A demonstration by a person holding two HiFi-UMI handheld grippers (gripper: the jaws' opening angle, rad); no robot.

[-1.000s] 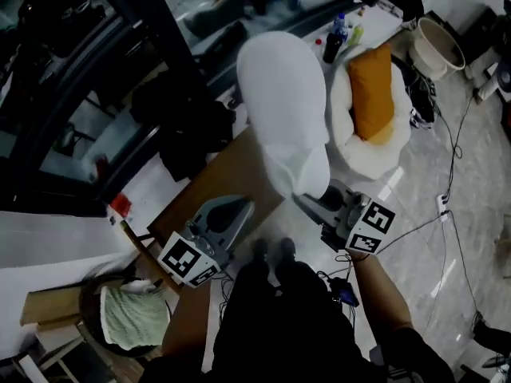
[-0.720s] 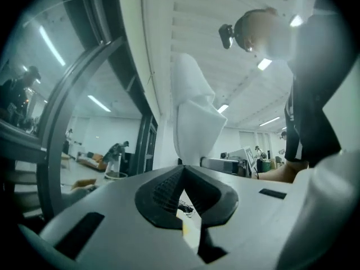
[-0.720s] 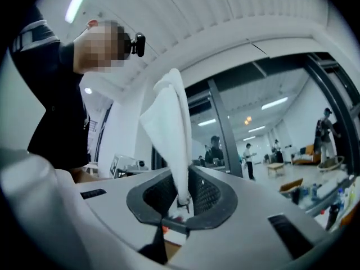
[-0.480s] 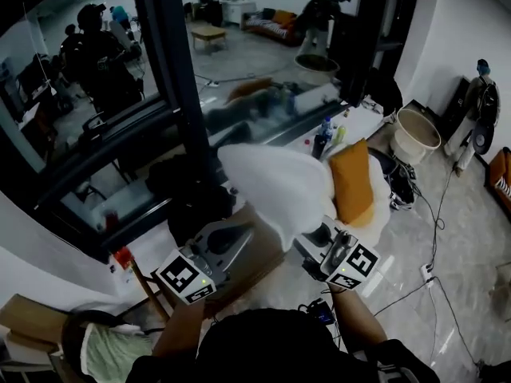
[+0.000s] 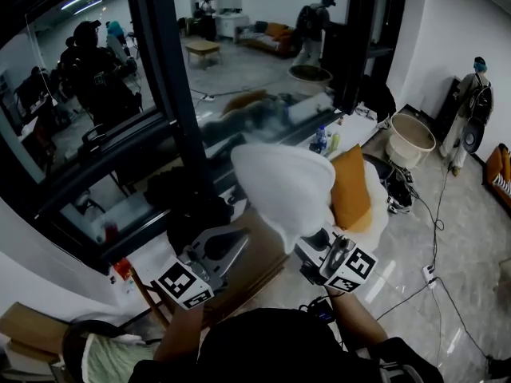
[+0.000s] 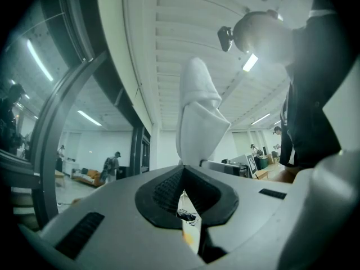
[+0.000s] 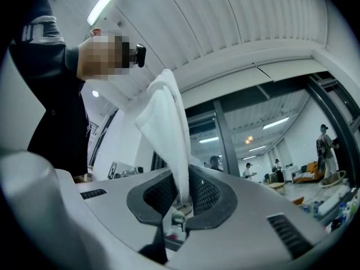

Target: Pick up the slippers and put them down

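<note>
The left gripper (image 5: 242, 236) hangs over the left part of the brown desk (image 5: 263, 266). Its fingers (image 6: 163, 190) are drawn together at the tips with nothing between them. It does not appear to touch the slipper.

Above the middle of the desk, lifted well clear of it, is the white slipper (image 5: 283, 186). Its long axis runs up and away from the desk's near edge. The broad end is highest and towards the window, and the narrow end points down to the right. Only one slipper can be made out.

Over the right part of the desk is the right gripper (image 5: 307, 250). Its fingers (image 7: 208, 196) have just been closing and now sit narrow, pinching the thin lower edge of the slipper. From that grip the rest of the slipper stands up and ahead of the fingers.

The right hand is therefore the one that counts, and the left is only beside it. To set the slipper down, that hand probably has to sink towards the desk and tip forward so the long side lands flat.

Past the desk's right side lies an orange cushion (image 5: 351, 186).
</note>
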